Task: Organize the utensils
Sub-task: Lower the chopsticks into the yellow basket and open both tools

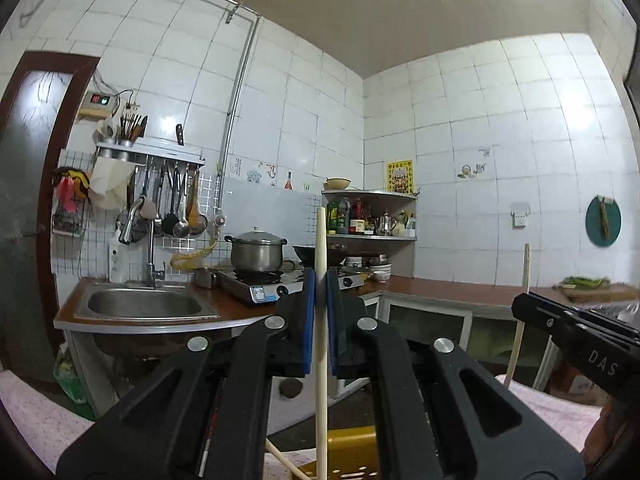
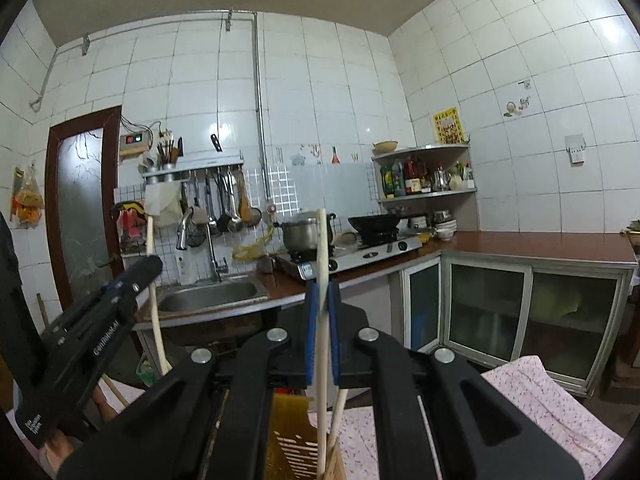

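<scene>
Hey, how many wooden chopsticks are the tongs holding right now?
2. One chopstick stands upright, clamped in the left tongs. The other chopstick is upright in the right tongs. More loose sticks lie below near a yellow basket, partly hidden.

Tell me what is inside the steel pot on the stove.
Nothing can be told: the steel pot wears its lid, which covers the inside in both views. Only the outer wall and handles show.
</scene>
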A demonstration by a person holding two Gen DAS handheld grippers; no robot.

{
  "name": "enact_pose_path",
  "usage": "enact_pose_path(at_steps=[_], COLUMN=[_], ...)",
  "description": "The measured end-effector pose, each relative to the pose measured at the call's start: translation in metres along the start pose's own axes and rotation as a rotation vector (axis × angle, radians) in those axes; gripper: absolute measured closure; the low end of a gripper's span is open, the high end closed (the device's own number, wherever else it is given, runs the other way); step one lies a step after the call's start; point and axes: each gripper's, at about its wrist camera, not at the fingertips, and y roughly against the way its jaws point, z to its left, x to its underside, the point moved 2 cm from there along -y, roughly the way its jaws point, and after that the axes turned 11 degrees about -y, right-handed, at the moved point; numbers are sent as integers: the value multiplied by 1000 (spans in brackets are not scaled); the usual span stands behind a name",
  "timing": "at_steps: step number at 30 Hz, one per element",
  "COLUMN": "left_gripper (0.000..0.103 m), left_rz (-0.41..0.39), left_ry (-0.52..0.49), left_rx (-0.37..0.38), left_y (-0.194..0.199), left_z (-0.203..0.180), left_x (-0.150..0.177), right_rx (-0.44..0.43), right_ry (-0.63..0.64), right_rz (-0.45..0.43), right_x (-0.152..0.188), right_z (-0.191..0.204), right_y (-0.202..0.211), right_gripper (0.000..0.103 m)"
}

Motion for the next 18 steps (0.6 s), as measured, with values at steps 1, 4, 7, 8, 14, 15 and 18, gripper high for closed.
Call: enact_pose_path(at_steps=[1, 4, 7, 8, 14, 15, 18], left_gripper=[99, 99, 99, 99, 99, 99, 99], left_rz=[2, 14, 27, 36, 49, 54, 100], left_ry=[3, 24, 23, 27, 131, 129, 129], left_rx=[1, 13, 18, 30, 76, 79, 102], left_y=[-1, -1, -2, -3, -3, -4, -5], left_z=[0, 3, 4, 6, 28, 28, 28], left_x=[4, 13, 22, 26, 22, 22, 29], right_rx=[-3, -10, -14, -18, -29, -29, -35], right_ry=[-4, 12, 24, 23, 22, 17, 15], right_rz=[11, 27, 43, 47, 56, 60, 80], right_x=[5, 19, 31, 34, 41, 42, 49], right_z=[-2, -2, -4, -4, -6, -7, -8], right_y=[-2, -5, -7, -7, -5, -5, -4], right_gripper=[97, 97, 97, 97, 97, 97, 97])
